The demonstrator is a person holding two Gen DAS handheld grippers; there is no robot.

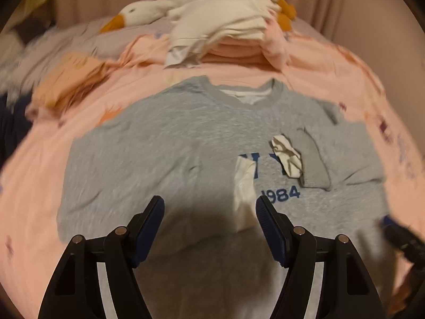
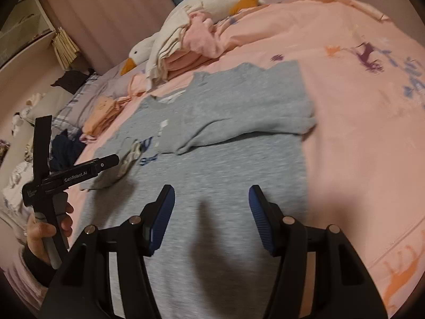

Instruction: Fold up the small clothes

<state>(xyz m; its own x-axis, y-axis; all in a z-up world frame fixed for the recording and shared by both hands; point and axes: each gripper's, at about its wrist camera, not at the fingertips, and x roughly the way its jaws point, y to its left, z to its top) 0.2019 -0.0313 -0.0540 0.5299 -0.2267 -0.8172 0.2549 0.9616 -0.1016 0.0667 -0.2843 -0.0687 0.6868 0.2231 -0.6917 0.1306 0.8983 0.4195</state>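
Note:
A grey sweatshirt with blue "1984" print lies front up on the pink bedsheet. Both sleeves are folded across its chest, with white cuff linings showing. It also shows in the right wrist view, with the right sleeve folded over the body. My left gripper is open and empty above the lower part of the sweatshirt. My right gripper is open and empty above the sweatshirt's lower right part. The left gripper shows at the left of the right wrist view, held in a hand.
A white goose plush lies at the head of the bed on a stack of folded cream and pink clothes. A folded orange garment lies at the left. Dark clothes sit by the bed's left edge.

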